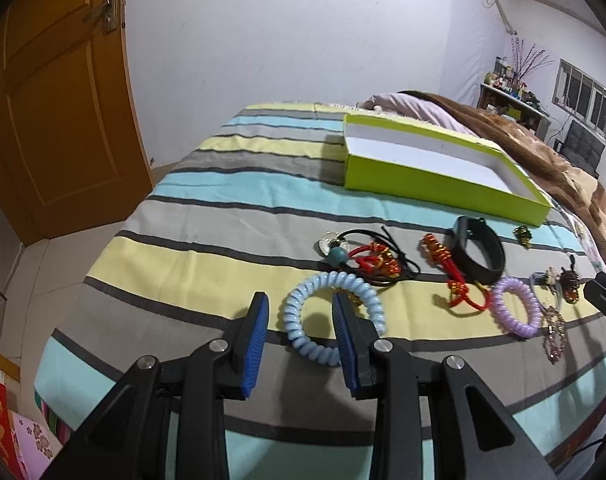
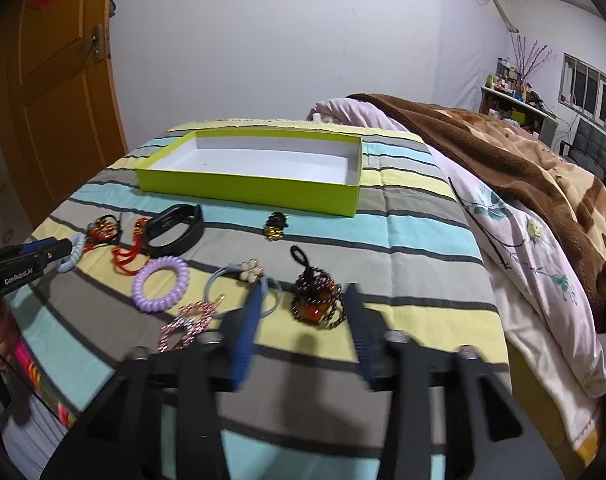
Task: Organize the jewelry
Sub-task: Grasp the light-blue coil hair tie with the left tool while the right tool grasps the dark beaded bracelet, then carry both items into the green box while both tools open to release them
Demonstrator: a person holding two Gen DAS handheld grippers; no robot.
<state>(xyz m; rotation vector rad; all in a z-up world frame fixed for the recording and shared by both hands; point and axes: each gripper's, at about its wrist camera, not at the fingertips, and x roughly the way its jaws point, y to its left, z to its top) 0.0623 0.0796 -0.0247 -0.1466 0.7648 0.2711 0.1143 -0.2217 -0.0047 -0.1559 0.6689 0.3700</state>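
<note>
Both grippers are lining up first pickups; nothing is in the green box (image 2: 247, 196) yet, which sits toward the far edge of the bed (image 1: 231, 216). The left gripper (image 1: 301, 312) has its jaws apart around one side of the blue coil band (image 1: 331, 320), not pressing it. The right gripper (image 2: 307, 320) stands wide open, the dark beaded ornament (image 2: 317, 300) between its jaws. Next, I judge, each must lower and close, then carry to the box. The pale hair tie (image 2: 243, 284) just beside the right gripper's left finger could snag; purple coil band (image 2: 161, 284), black wristband (image 2: 175, 230) and red cord (image 1: 455, 280) crowd the near edge.
</note>
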